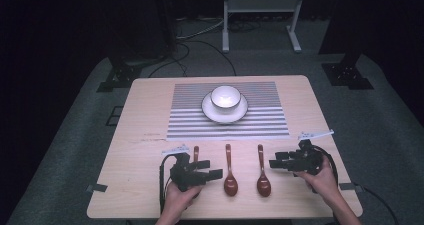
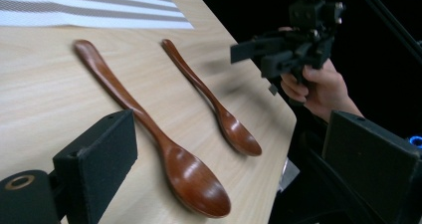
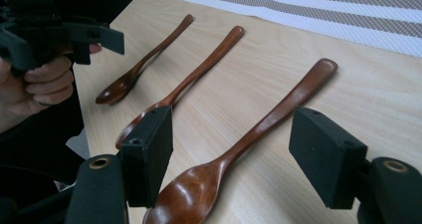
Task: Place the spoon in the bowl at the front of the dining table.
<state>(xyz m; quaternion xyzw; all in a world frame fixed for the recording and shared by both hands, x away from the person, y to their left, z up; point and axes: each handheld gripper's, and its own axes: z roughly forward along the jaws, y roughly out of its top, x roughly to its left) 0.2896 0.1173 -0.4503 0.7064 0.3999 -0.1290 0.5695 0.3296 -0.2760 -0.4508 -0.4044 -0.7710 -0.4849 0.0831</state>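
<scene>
Three spoons (image 1: 230, 171), handles toward bowl (image 1: 225, 97)

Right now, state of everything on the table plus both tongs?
Left tongs: open, empty, above the left spoon.
Right tongs: open, empty, beside the right spoon.
Left spoon: flat on table, partly hidden.
Middle spoon: flat, untouched.
Right spoon: flat, untouched.
Bowl: upright on plate.

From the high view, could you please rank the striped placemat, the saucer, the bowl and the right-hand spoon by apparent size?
1. Striped placemat
2. Saucer
3. Bowl
4. Right-hand spoon, longer than the bowl is wide yet far slimmer, so that ranking is unsure.
</scene>
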